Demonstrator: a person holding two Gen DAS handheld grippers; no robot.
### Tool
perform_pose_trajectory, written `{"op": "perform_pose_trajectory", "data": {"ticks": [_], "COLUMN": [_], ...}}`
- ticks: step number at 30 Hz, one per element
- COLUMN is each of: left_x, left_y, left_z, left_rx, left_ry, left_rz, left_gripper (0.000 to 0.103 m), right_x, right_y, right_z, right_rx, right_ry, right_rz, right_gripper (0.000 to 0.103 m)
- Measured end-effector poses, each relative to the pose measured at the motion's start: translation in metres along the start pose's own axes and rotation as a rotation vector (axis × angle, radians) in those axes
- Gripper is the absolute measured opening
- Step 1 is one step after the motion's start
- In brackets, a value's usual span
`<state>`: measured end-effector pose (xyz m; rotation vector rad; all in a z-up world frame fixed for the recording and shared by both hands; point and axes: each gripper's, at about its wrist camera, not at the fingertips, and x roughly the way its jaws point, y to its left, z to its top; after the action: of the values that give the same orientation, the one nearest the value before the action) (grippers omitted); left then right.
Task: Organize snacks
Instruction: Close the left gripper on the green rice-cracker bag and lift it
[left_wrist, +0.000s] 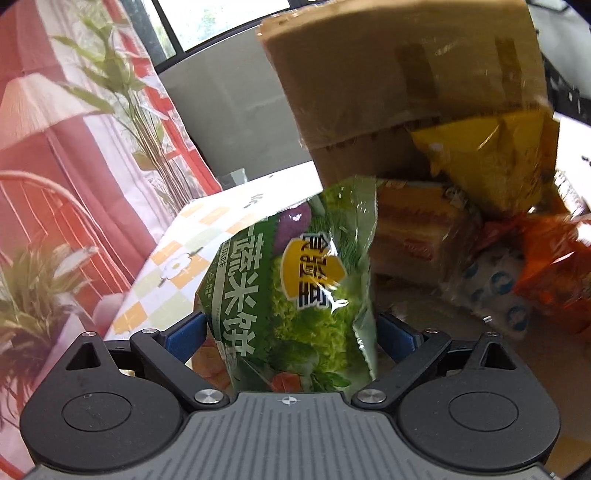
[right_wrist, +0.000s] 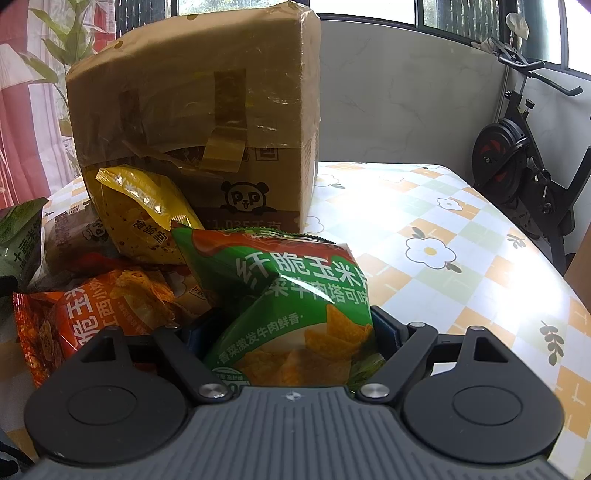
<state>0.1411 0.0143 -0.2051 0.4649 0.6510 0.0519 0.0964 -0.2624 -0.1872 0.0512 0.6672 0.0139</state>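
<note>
My left gripper (left_wrist: 290, 332) is shut on a green vegetable rice-cracker bag (left_wrist: 295, 280) and holds it up in front of a brown cardboard box (left_wrist: 402, 70). My right gripper (right_wrist: 288, 332) is shut on a green and red corn-chip bag (right_wrist: 291, 295) by the box (right_wrist: 195, 110). A yellow bag (right_wrist: 144, 214) leans on the box, and an orange bag (right_wrist: 92, 314) lies left of my right gripper. The green rice-cracker bag shows at the far left of the right wrist view (right_wrist: 20, 232).
The table has a checked flower cloth (right_wrist: 443, 236). In the left wrist view a bread pack (left_wrist: 413, 225), a blue-dotted white pack (left_wrist: 495, 288) and an orange bag (left_wrist: 554, 258) lie by the box. Plants (left_wrist: 122, 96) and an exercise bike (right_wrist: 517, 155) stand beyond the table.
</note>
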Motion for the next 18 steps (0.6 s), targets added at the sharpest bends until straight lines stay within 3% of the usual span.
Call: {"op": "perform_pose_trajectory", "data": {"ticks": [6,10,18], "left_x": [0.017,0.008,-0.019], "left_y": [0.008,0.015,0.049], "left_z": [0.002,0.001,0.009], "left_rx": [0.012,-0.033,-0.228], "left_ry": [-0.023,-0.066,-0.158], "left_rz": [0.064,0.065,-0.052], "left_gripper": [0.096,0.066,0.062], "right_x": [0.0,0.0,-0.004], "right_y": [0.001,0.001,-0.005], "right_z": [0.0,0.0,0.002], "right_rx": [-0.004,-0.004,0.028], "right_ry": [0.001,0.0,-0.013], "right_rz": [-0.001,0.0,0.025], "right_gripper": [0.085,0.085,0.082]}}
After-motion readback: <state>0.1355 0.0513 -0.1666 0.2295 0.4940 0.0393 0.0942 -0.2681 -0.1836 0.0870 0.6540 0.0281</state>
